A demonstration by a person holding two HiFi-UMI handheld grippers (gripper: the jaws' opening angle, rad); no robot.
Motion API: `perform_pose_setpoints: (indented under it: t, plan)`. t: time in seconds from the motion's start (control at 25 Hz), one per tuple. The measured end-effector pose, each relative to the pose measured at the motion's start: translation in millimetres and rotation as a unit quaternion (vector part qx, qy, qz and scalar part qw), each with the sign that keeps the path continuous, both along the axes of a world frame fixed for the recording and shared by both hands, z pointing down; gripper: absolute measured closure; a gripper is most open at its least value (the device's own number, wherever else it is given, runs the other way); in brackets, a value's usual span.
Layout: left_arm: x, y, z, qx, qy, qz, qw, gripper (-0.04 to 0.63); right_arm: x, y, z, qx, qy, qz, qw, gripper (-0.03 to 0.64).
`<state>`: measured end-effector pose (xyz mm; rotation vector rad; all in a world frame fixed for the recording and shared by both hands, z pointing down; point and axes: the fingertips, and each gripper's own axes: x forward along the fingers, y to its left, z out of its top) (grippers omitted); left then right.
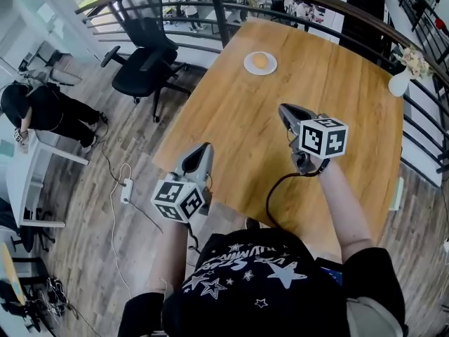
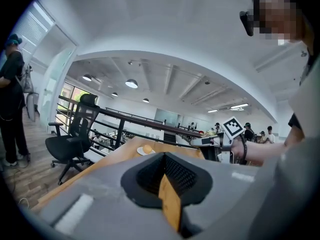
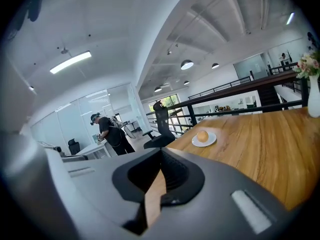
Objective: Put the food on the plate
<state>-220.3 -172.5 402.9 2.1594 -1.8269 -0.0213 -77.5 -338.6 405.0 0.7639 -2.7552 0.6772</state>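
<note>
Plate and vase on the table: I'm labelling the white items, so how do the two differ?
The plate lies flat and low; the vase stands upright. The plate holds a round orange piece of food; the vase holds flowers. In the head view the plate sits near the far edge of the wooden table, the vase at its right edge. Both are white.

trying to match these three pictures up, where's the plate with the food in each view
Head view: plate at top centre, on the table's far end.
Left gripper view: plate small, just left of centre.
Right gripper view: plate right of centre, on the table.
Shared landmark: black office chair, left of the plate in every view.
</note>
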Motion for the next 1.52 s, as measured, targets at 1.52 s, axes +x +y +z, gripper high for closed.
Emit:
perform_pose_setpoints:
  t: [1.52]
  plan:
    - [85.6, 295.6, 26.2, -0.008, 0.037, -0.081, 0.9960, 0.594, 87.1, 286.4, 41.9, -0.031, 0.028, -0.051, 0.998, 0.618]
